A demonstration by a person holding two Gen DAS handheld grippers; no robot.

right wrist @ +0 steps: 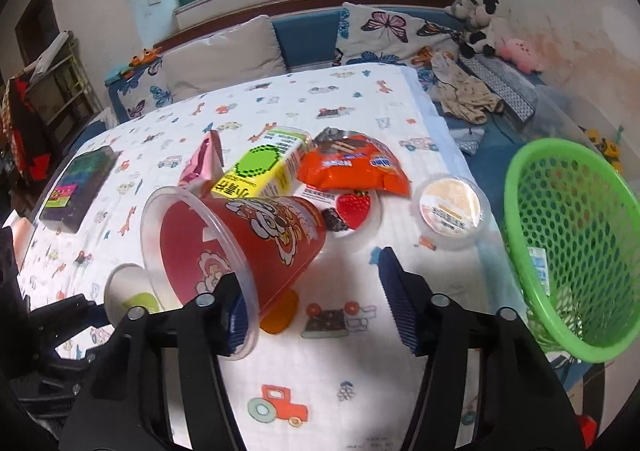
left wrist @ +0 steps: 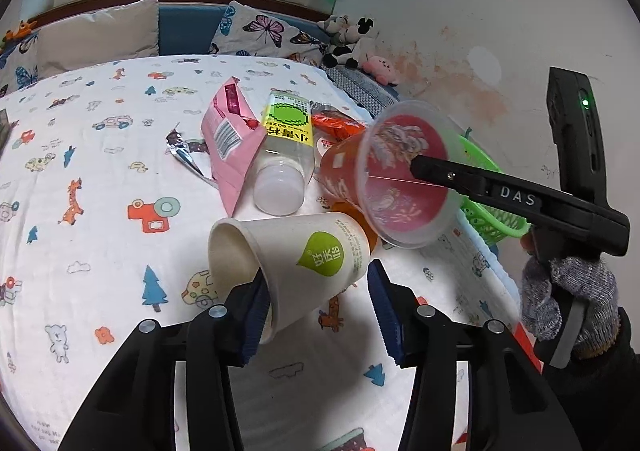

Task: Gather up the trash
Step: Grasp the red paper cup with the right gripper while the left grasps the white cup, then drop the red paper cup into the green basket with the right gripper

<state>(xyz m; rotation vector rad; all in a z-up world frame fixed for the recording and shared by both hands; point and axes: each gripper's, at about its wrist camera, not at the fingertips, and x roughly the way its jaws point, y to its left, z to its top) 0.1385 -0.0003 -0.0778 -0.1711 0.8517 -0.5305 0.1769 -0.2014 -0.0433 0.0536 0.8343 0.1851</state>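
Note:
Trash lies on a printed cloth table. A white paper cup (left wrist: 296,263) lies on its side between the fingers of my open left gripper (left wrist: 318,315), its rim against the left finger (left wrist: 252,315). A red clear-plastic cup (right wrist: 240,247) is tilted between the fingers of my open right gripper (right wrist: 320,299), its rim at the left finger (right wrist: 234,315); it also shows in the left wrist view (left wrist: 400,175) with a right finger inside it. Behind lie a pink pouch (left wrist: 230,139), a plastic bottle (left wrist: 286,155) and an orange wrapper (right wrist: 352,167).
A green mesh basket (right wrist: 568,243) stands at the table's right edge. A small lidded tub (right wrist: 450,207) and a strawberry pack (right wrist: 352,207) lie near it. A dark box (right wrist: 80,183) sits at the left. A sofa with cushions and plush toys stands behind.

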